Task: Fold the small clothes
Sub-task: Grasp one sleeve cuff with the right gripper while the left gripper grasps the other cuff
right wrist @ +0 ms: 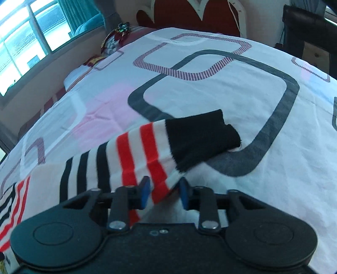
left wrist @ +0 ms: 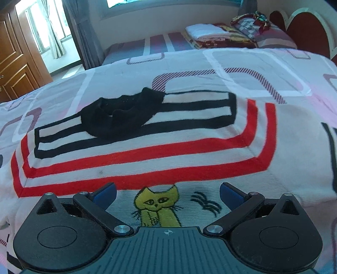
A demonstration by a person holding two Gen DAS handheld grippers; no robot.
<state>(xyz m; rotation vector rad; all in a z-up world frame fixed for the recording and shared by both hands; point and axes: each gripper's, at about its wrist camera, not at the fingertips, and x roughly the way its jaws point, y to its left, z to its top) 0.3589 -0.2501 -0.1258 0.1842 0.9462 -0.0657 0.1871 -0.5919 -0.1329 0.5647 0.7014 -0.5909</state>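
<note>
Your right gripper (right wrist: 163, 190) pinches the striped sleeve (right wrist: 147, 151) near its black cuff (right wrist: 198, 137), lifting it off the bed (right wrist: 231, 101). Your left gripper (left wrist: 167, 192) hangs spread above the sweater (left wrist: 147, 156), over its yellow cat motif (left wrist: 158, 204). No readable writing. Folded linens (left wrist: 210, 31) lie by the window.

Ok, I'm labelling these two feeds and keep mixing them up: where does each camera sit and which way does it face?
Left wrist: on the left gripper, jaws wide apart, angled down over the striped garment on the bed, toward the window wall.
Right wrist: on the right gripper, angled down, garment's sleeve between its nearly closed jaws, toward the headboard.
Shared: the garment, the bed, the headboard.
</note>
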